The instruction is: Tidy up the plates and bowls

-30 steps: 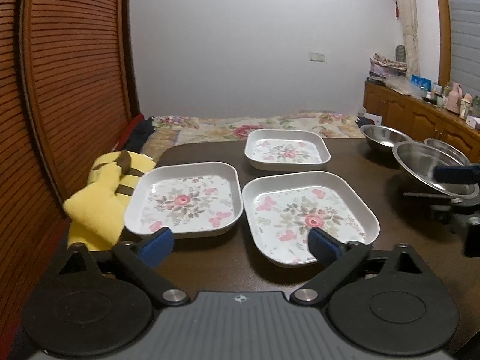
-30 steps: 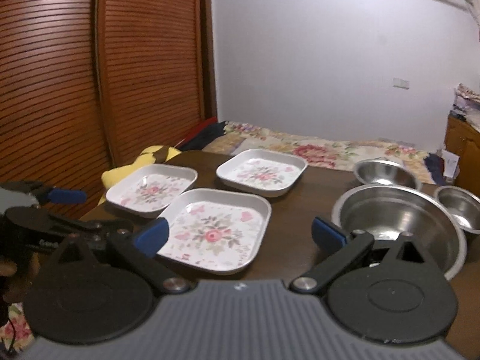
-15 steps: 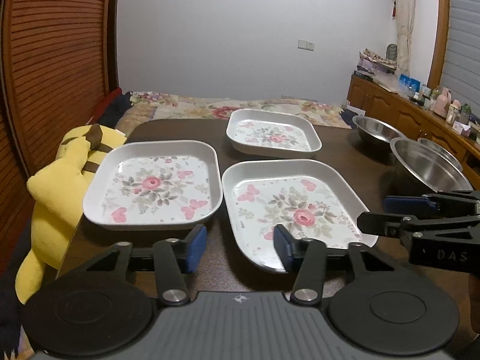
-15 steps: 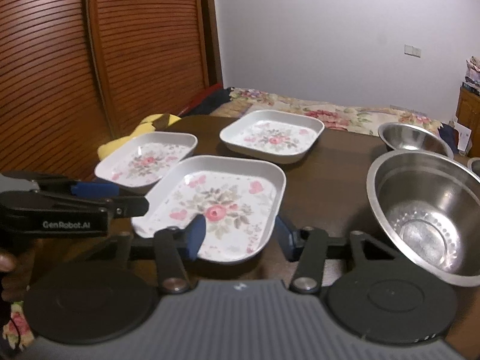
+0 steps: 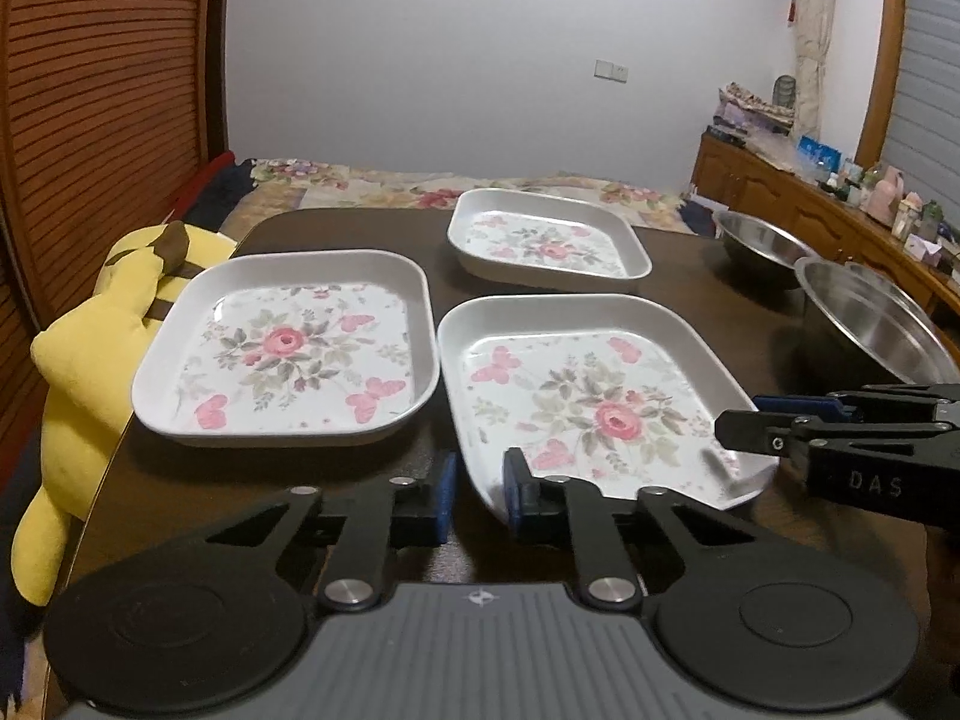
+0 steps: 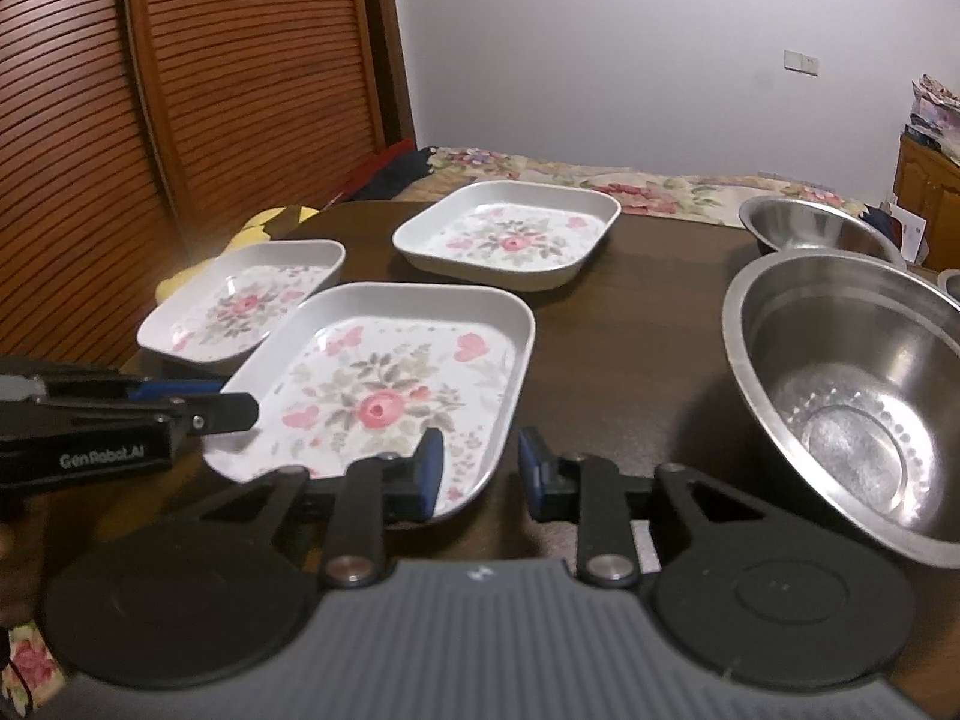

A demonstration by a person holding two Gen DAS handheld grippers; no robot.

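Both grippers meet at the near plate (image 5: 600, 396), a square white dish with a rose and butterflies printed inside and nothing in it, lying on the dark tabletop (image 5: 690, 264). The left gripper (image 5: 477, 495) has its blue fingers (image 5: 445, 492) drawn narrow on the plate's near left corner, the rim passing between them; whether the pads actually press on it cannot be told from the left wrist view. The right gripper (image 6: 480, 468) is closing its fingers (image 6: 431, 468) around the near right edge of the same plate; the left pad lies over the printed inside, the right pad stands just outside the rim with a gap showing. Beyond the left fingers and to their left sits a second floral plate (image 5: 288, 348), empty, its edge just beside the near one. Farther ahead of both pairs of fingers is a third floral plate (image 6: 510, 237), also empty and apart from the other two. To the right of the right fingers a large steel bowl (image 6: 852, 396) is seen with nothing inside but reflections; behind it is a smaller steel bowl (image 6: 816, 228), and the rim of another bowl (image 6: 951, 282) shows at the frame edge. A yellow plush toy (image 5: 78, 360) hangs at the tabletop's left edge, and a flowered bed (image 5: 420, 192) lies beyond the far edge.
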